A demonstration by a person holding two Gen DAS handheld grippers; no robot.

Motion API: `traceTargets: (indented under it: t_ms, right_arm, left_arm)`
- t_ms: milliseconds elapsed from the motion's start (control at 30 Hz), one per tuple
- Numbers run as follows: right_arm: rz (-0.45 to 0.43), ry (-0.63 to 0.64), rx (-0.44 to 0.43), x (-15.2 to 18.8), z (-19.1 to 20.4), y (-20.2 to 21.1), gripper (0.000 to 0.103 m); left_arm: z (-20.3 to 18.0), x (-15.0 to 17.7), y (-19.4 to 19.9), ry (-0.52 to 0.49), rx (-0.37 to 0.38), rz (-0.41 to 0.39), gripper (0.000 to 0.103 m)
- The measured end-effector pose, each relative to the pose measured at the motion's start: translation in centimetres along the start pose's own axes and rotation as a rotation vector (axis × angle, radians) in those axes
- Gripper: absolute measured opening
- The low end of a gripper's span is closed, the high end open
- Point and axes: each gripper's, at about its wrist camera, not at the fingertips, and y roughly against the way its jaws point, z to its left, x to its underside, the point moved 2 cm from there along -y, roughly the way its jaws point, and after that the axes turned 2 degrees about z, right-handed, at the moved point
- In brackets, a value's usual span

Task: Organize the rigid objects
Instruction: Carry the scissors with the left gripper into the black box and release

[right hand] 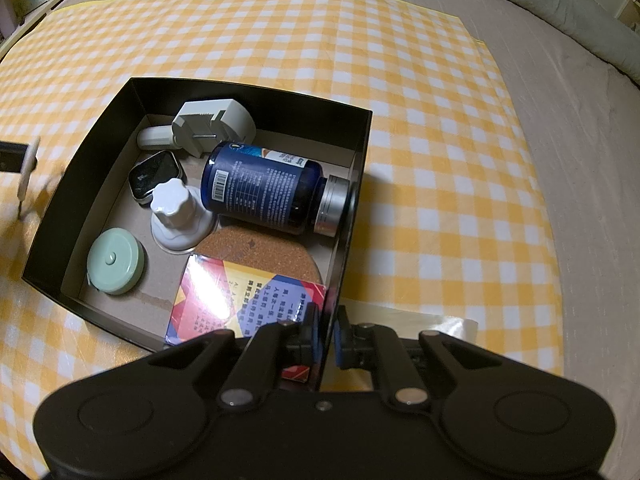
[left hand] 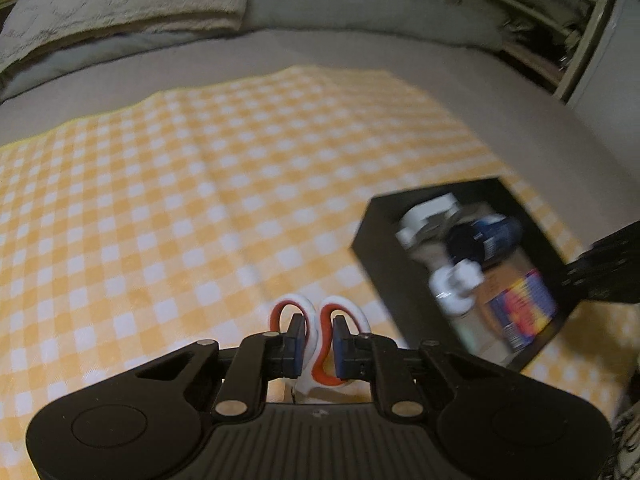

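Scissors [left hand: 344, 310] with white and orange handles hang just above the yellow checked cloth [left hand: 168, 208], and my left gripper [left hand: 318, 338] is shut on them at the handle loops. In the right wrist view their white end [right hand: 27, 166] shows at the left edge, outside the box. My right gripper [right hand: 328, 334] is shut on the near right wall of a black open box [right hand: 256, 100]. In the box lie a blue bottle [right hand: 264, 188], a white plug [right hand: 216, 124], a black tin [right hand: 156, 176], a white knob [right hand: 176, 208], a green round case [right hand: 114, 262], a cork coaster [right hand: 256, 252] and a colourful card box [right hand: 240, 304].
The cloth lies on a grey bed [right hand: 580, 160]. Folded bedding [left hand: 120, 12] lies at the far left in the left wrist view, and a shelf unit [left hand: 540, 32] stands at the far right. The black box [left hand: 384, 256] sits to the right of the scissors.
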Motion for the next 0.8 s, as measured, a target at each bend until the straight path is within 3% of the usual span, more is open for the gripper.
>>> traceTargets:
  t_ms: [400,567,800]
  right_arm:
    - [0.000,0.005,0.003,0.0,0.0,0.0,0.010]
    - [0.001,0.005,0.004,0.0,0.0,0.0,0.010]
    - [0.001,0.007,0.006,0.0,0.0,0.0,0.010]
  left_arm:
    - [-3.5,-2.3,4.9,-0.017,0.097,-0.157,0.014]
    - [-5.5,-2.7,6.7,-0.038,0.170,-0.203,0.014]
    - [-9.5,-3.1,6.3,-0.081,0.265,-0.201,0.014]
